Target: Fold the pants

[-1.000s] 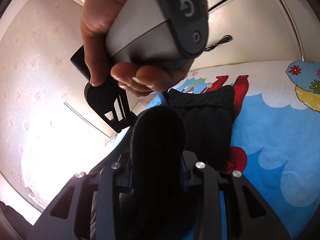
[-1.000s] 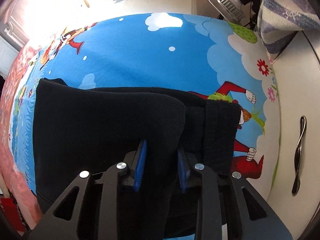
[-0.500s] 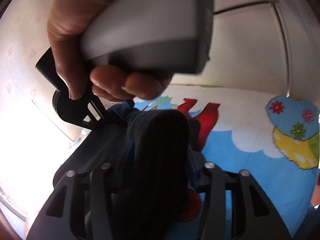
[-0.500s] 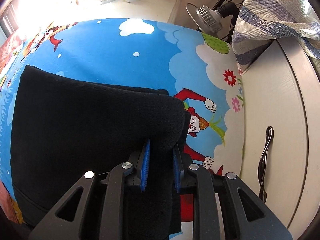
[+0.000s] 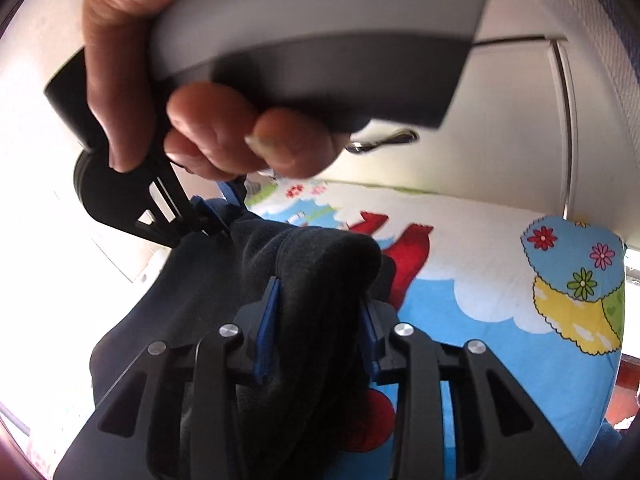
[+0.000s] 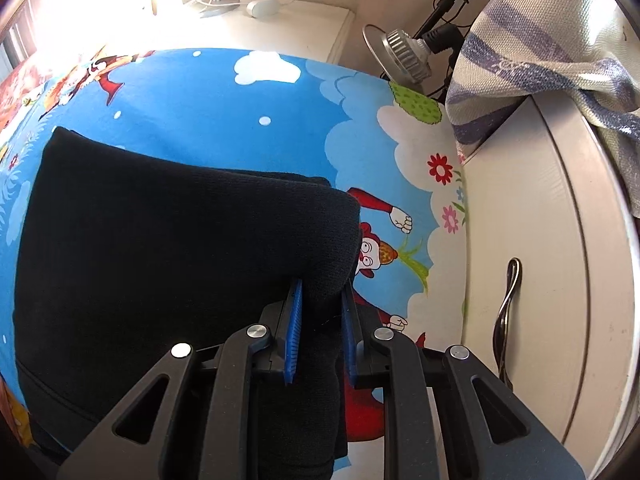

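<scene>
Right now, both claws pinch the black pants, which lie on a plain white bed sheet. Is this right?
Not quite. The sheet is not plain white: it is bright blue with cartoon figures, as the right wrist view shows. The rest holds: the right claw and left claw both pinch the black pants.

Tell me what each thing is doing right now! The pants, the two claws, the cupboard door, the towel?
Black pants: folded over on the cartoon bedsheet, corners pinched by both claws.
Left claw: closing in just now, clamped on a bunched pants corner.
Right claw: just squeezed tighter, gripping the other pants corner.
Cupboard door: closed.
Striped towel: draped over the cupboard top.
</scene>
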The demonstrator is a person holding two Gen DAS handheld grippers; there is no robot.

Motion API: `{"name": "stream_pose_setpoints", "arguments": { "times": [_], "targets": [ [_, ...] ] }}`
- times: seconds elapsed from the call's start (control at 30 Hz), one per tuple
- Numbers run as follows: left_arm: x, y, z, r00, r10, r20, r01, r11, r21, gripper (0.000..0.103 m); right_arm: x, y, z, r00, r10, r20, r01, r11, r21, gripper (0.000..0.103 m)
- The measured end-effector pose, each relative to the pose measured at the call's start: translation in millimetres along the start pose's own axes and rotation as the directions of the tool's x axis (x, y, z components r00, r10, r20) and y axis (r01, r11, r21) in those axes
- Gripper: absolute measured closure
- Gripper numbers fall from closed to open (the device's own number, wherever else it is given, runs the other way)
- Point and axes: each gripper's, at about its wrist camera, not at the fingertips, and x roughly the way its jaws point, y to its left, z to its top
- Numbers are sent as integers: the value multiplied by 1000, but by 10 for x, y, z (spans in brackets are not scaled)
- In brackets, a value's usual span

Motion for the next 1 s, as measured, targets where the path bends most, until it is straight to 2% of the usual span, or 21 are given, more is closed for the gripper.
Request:
{"name": "stream_pose_setpoints", "arguments": {
  "times": [0.03,0.07,0.13,0.23,0.3,0.33,0.4,0.47,0.5,0.57,0.6,0.63,0.67,0.7,0.73,0.8,0.83,0.87,0.9,0.93,1.0],
  "targets": [
    [-2,-30,-11,1000,13,12,-13,1000,13,62,43,-20,-14,1000,10,4,-10,1000,6,86],
    [-5,-33,-10,1000,5,11,-5,1000,12,56,52,-31,-23,1000,17,13,-17,1000,12,86],
    [-2,16,4,1000,-20,15,20,1000,-17,53,16,-17,-25,1000,13,26,-13,1000,11,86],
    [-22,67,34,1000,7,26,-6,1000,-26,66,-170,-27,6,996,15,83,-16,1000,15,89],
    [-95,85,53,999,27,40,-26,999,-27,67,-183,-86,40,995,-5,97,1,999,40,91],
    [-63,100,59,999,14,32,-13,999,-37,66,-105,-93,34,997,-23,77,20,999,36,91],
    [57,110,33,998,-63,-13,62,996,-63,56,95,-37,-40,997,-65,39,65,998,-8,91],
    [-14,169,5,996,-85,9,86,992,-95,54,115,60,-129,990,-124,71,128,990,-50,91],
    [-65,235,-8,991,-133,14,134,983,-129,54,75,90,-149,985,-145,89,151,987,-62,91],
    [-279,469,-73,975,-219,44,223,950,-221,53,-100,22,-176,980,-151,130,154,988,-11,88],
    [-412,633,-137,961,-269,61,275,919,-282,53,-226,-54,-211,974,-162,157,157,987,44,84],
    [-546,828,-223,946,-314,82,322,880,-350,53,-362,-125,-273,964,-185,189,167,980,104,78],
    [-661,1048,-324,937,-332,104,345,843,-413,52,-499,-169,-361,952,-213,219,180,971,160,65],
    [-733,1291,-433,942,-314,115,330,820,-468,51,-614,-178,-457,943,-226,245,180,964,197,52],
    [-733,1556,-551,957,-268,109,284,803,-524,49,-710,-150,-559,937,-220,272,163,963,217,47],
    [-528,2131,-827,983,-174,58,170,746,-644,49,-832,17,-753,927,-203,317,133,965,227,37],
    [-372,2410,-971,991,-133,12,103,709,-698,55,-850,131,-837,922,-203,329,133,966,222,36],
    [-256,2687,-1098,993,-112,-28,55,669,-741,65,-838,240,-898,919,-203,338,136,968,212,33],
    [-102,2900,-1194,993,-103,-63,19,650,-760,67,-795,331,-948,917,-209,341,144,968,206,30],
    [84,3047,-1268,990,-103,-98,-7,649,-761,67,-717,406,-983,918,-218,332,157,967,201,30],
    [534,3265,-1361,969,-186,-166,-1,661,-750,67,-441,449,-999,938,-229,259,176,961,214,30]
  ]
}}
